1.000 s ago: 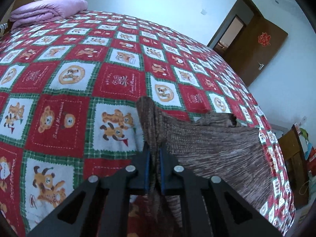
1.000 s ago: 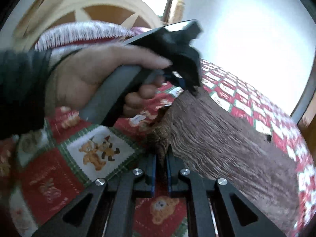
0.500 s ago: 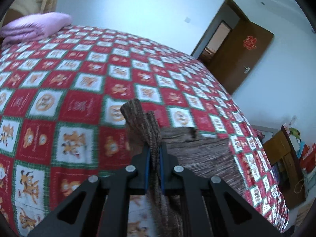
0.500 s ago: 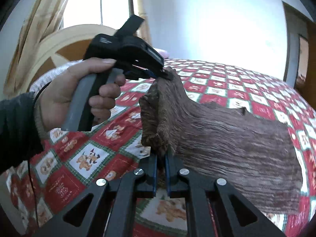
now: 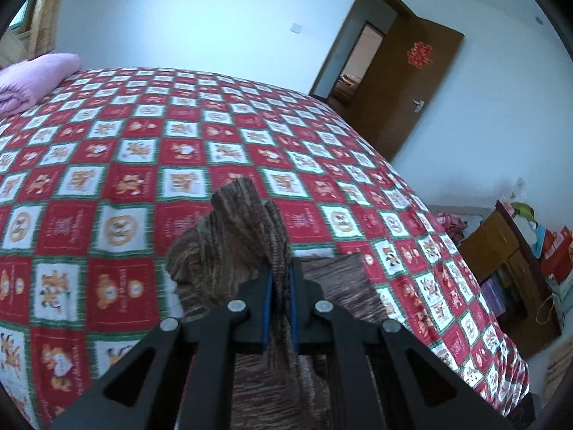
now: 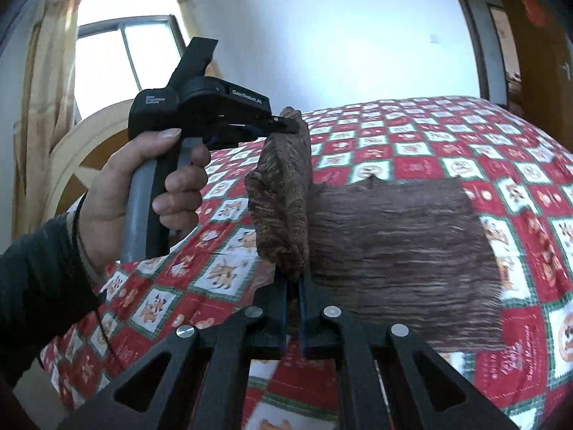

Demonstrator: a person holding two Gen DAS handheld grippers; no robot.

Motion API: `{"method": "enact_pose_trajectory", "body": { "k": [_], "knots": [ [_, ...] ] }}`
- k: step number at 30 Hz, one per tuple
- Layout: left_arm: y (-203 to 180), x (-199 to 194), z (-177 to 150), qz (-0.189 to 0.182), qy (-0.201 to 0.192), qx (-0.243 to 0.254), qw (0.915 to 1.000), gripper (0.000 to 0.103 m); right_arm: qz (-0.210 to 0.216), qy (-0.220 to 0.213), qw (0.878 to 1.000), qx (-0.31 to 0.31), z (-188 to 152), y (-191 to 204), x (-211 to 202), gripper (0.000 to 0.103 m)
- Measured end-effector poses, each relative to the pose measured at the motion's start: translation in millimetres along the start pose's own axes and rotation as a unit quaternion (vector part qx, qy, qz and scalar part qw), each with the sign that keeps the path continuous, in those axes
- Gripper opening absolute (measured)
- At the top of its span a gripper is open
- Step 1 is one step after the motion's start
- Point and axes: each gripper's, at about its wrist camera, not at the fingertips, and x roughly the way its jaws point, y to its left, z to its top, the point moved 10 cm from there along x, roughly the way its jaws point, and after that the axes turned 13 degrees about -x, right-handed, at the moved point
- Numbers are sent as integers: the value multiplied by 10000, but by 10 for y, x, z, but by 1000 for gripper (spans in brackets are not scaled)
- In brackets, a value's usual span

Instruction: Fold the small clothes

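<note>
Both grippers, left point(image 5: 278, 299) and right point(image 6: 293, 302), clamp the knit's point(image 6: 394, 251) lifted edge, its body trailing right across the bed point(image 6: 429, 136).

Coarse brown knit garment point(image 6: 394, 243), woven cotton-like bedspread point(image 5: 143, 150), matt black plastic fingers point(image 5: 308, 297), glossy wooden door point(image 5: 404, 89).

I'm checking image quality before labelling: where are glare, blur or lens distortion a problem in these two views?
Right wrist view: the window is blown out, backlighting the hand; the brown knit garment smears at its right edge. Left wrist view: even, bluish light; fisheye bows the bedspread and tilts the door; dark vignette in the corners.
</note>
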Motion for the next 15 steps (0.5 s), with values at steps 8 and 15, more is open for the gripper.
{"method": "enact_pose_trajectory", "body": {
  "k": [8, 15],
  "knots": [
    [-477, 263, -148, -171, 214, 354, 9990, 8, -120, 20, 9990, 421, -120, -385, -234, 4],
    [-805, 564, -324, -187, 401, 695, 9966, 8, -263, 111, 9963, 805, -325, -731, -346, 4]
  ]
}}
